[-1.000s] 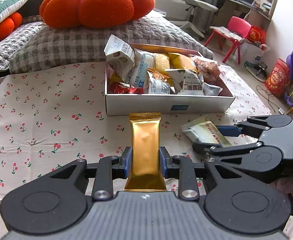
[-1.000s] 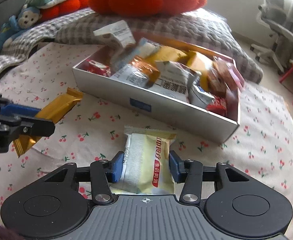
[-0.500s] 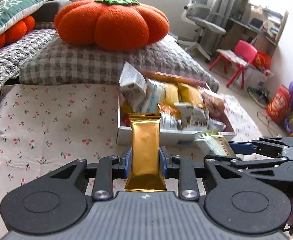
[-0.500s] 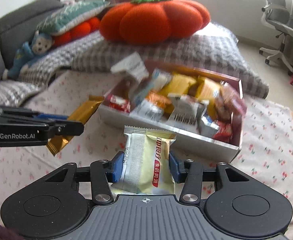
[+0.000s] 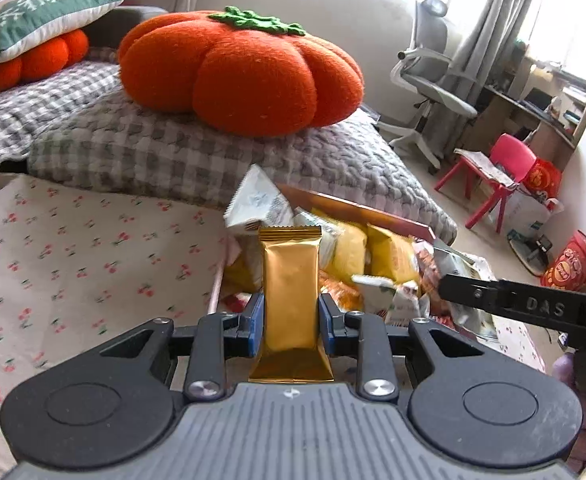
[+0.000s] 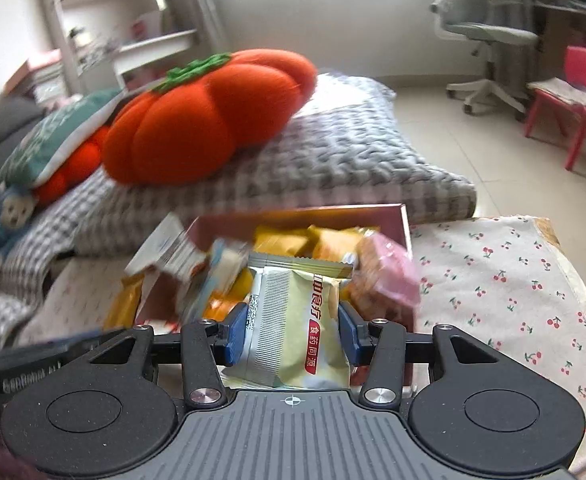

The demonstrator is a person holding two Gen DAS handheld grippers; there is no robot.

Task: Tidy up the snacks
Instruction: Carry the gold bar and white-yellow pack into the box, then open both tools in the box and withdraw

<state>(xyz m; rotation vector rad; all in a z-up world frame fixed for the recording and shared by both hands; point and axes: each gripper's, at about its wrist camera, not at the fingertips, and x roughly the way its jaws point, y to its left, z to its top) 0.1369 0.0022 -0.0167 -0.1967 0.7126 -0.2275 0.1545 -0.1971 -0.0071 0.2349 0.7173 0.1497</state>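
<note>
My left gripper (image 5: 291, 320) is shut on a gold foil snack bar (image 5: 291, 292) and holds it above the near left part of the snack box (image 5: 357, 210). My right gripper (image 6: 293, 330) is shut on a pale yellow-green snack packet (image 6: 297, 320) with red lettering, held over the same box (image 6: 405, 220). The box is full of several mixed snack packets. The right gripper's arm (image 5: 533, 308) shows at the right of the left wrist view. The gold bar (image 6: 123, 304) shows at the left in the right wrist view.
The box rests on a cherry-print cloth (image 5: 73, 248). An orange pumpkin cushion (image 5: 237, 72) lies on a grey checked pillow (image 5: 173, 156) behind it. An office chair (image 5: 429, 80) and a red child's chair (image 5: 497, 168) stand on the floor at right.
Both grippers have lifted their snacks off the cloth and moved forward, from in front of the box to above it. Both stay shut.
</note>
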